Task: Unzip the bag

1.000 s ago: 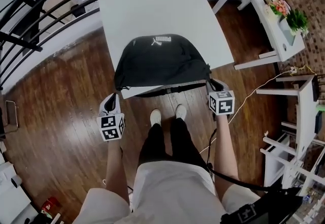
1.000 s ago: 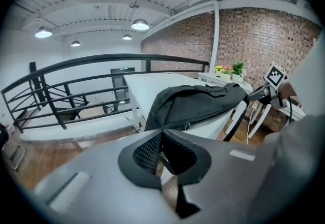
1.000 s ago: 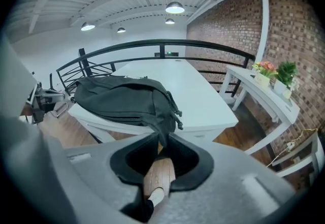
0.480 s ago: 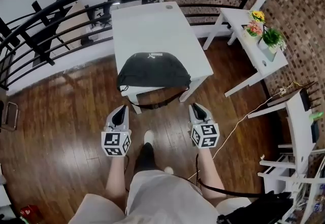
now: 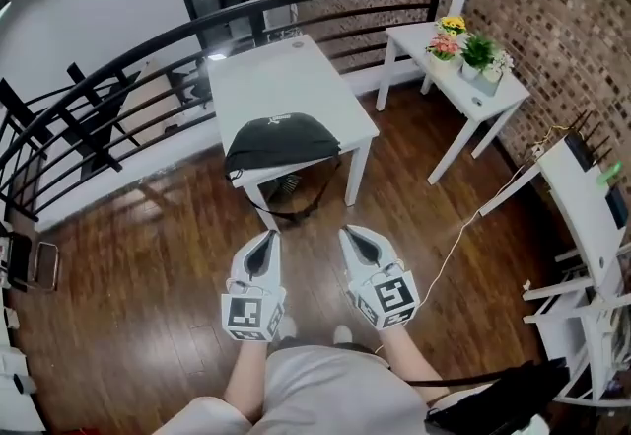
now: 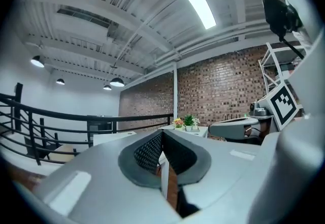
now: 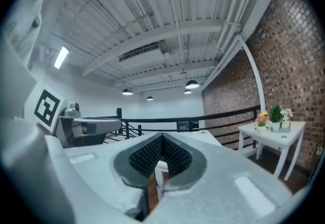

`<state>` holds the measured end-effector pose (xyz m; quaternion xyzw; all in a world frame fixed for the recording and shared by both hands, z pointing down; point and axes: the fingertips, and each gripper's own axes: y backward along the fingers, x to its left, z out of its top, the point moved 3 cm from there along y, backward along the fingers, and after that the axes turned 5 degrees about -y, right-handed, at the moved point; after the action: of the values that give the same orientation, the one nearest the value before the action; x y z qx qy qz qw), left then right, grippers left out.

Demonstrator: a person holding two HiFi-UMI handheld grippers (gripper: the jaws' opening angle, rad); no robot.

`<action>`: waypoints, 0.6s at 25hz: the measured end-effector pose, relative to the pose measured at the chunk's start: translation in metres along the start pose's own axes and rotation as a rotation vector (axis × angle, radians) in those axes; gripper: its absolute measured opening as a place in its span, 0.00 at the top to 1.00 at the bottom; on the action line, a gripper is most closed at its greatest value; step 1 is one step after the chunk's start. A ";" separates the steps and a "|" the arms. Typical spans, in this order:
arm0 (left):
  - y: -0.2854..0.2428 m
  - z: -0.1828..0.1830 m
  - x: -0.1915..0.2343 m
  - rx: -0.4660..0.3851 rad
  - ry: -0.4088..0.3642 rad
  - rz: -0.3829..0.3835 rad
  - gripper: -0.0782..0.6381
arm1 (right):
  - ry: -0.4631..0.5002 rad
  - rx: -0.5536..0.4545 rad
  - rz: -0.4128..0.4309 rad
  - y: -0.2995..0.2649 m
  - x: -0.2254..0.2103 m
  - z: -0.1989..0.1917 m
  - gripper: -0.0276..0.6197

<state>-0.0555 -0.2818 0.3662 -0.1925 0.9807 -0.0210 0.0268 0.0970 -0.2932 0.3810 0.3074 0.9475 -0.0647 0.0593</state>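
Both jaw pairs are pressed together and empty: my left gripper (image 5: 264, 240) is closed, and my right gripper (image 5: 352, 232) has just closed on nothing. Black bag (image 5: 281, 141) lies far ahead on the white table's (image 5: 286, 78) near edge, well apart from me.

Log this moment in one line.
left tongs: shut, empty | right tongs: just closed, empty | bag: on table, not held

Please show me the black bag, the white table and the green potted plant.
black bag (image 5: 281, 140), head view, top panel.
white table (image 5: 281, 78), head view, bare top.
green potted plant (image 5: 478, 50), head view, leaves.
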 end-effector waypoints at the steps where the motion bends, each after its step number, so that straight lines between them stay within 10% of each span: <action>1: 0.004 0.008 -0.003 -0.023 -0.016 -0.004 0.87 | 0.026 -0.021 -0.013 0.007 0.006 0.008 0.97; 15: 0.043 0.028 0.033 -0.088 -0.053 0.011 0.87 | 0.078 -0.085 -0.090 -0.008 0.048 0.034 0.97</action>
<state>-0.1009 -0.2552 0.3345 -0.1885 0.9807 0.0273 0.0446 0.0564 -0.2770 0.3412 0.2641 0.9638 -0.0150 0.0325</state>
